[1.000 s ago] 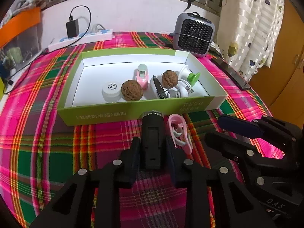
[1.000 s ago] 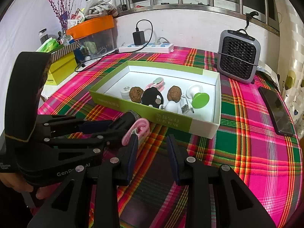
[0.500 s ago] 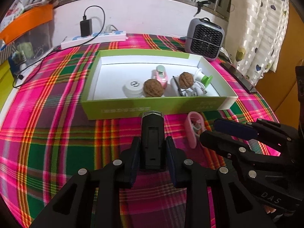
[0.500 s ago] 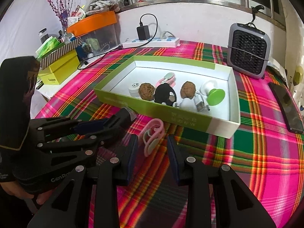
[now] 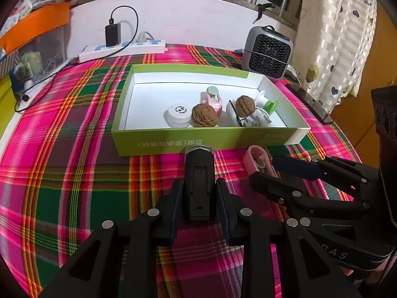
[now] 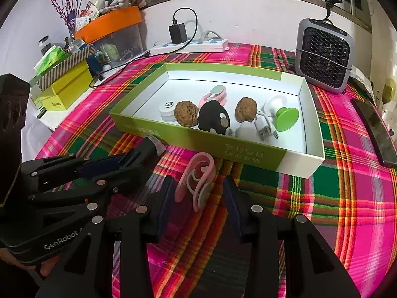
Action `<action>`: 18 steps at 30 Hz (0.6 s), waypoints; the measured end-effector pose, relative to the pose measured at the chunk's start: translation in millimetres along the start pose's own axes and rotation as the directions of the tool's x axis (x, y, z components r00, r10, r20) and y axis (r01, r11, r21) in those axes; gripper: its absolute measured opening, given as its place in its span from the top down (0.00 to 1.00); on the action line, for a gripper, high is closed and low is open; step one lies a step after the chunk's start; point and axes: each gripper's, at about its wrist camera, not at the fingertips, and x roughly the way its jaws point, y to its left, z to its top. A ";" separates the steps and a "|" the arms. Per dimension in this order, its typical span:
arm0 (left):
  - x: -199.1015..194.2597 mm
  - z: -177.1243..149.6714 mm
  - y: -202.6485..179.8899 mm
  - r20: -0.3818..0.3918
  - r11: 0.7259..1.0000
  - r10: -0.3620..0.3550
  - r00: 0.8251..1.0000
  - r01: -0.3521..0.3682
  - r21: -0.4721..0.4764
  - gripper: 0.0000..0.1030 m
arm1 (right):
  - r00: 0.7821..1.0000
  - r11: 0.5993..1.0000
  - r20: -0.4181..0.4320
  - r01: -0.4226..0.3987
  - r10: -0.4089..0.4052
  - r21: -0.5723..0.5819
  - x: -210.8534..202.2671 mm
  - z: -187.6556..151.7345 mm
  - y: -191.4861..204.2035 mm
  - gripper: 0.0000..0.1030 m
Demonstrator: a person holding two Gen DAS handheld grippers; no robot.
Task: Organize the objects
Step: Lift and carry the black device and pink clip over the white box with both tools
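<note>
My left gripper (image 5: 199, 200) is shut on a black oblong device (image 5: 199, 181) and holds it in front of the green box (image 5: 198, 140). It shows in the right wrist view (image 6: 139, 155) too. A pink looped clip (image 6: 197, 181) lies on the plaid cloth just before the box. My right gripper (image 6: 199, 202) is open, its fingers on either side of the clip, apart from it. The clip also shows in the left wrist view (image 5: 258, 160). The box (image 6: 198, 136) holds two walnuts (image 6: 186, 113), a black round thing, a white cap, a pink item, a green-topped piece and a white cable.
A grey mini fan (image 6: 325, 54) stands behind the box at right. A white power strip (image 6: 188, 44) with a charger lies at the back. A dark phone (image 6: 377, 129) lies at the right edge. Yellow boxes and an orange-lidded bin (image 6: 109, 32) stand at left.
Both grippers have drawn back from the box. The right gripper has opened wider and now straddles the pink clip. The left gripper still holds the black device.
</note>
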 end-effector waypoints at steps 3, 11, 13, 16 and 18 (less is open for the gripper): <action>0.0 0.3 -1.0 -0.001 1.000 0.001 1.000 -0.001 0.003 0.76 | 1.000 1.000 -0.004 0.007 -0.007 -0.011 0.8 -0.3 0.2 0.76; -0.9 -0.4 -4.4 -0.001 1.000 -0.008 1.000 0.008 0.011 0.76 | 1.000 0.999 0.007 0.009 -0.008 -0.035 -2.6 -1.3 3.0 0.77; -2.7 -0.7 -6.6 0.004 1.000 -0.012 1.000 0.012 0.016 0.76 | 1.000 0.999 0.012 0.003 -0.003 -0.038 -5.2 -2.5 3.0 0.77; -6.8 -0.6 -9.3 0.014 1.000 -0.018 1.000 0.017 0.021 0.76 | 1.000 0.999 0.022 0.000 0.000 -0.038 -9.5 -4.2 3.2 0.77; -9.9 -0.7 -10.7 0.020 1.000 -0.019 1.000 0.019 0.022 0.76 | 1.000 0.999 0.030 -0.003 0.004 -0.035 -12.9 -4.7 2.8 0.77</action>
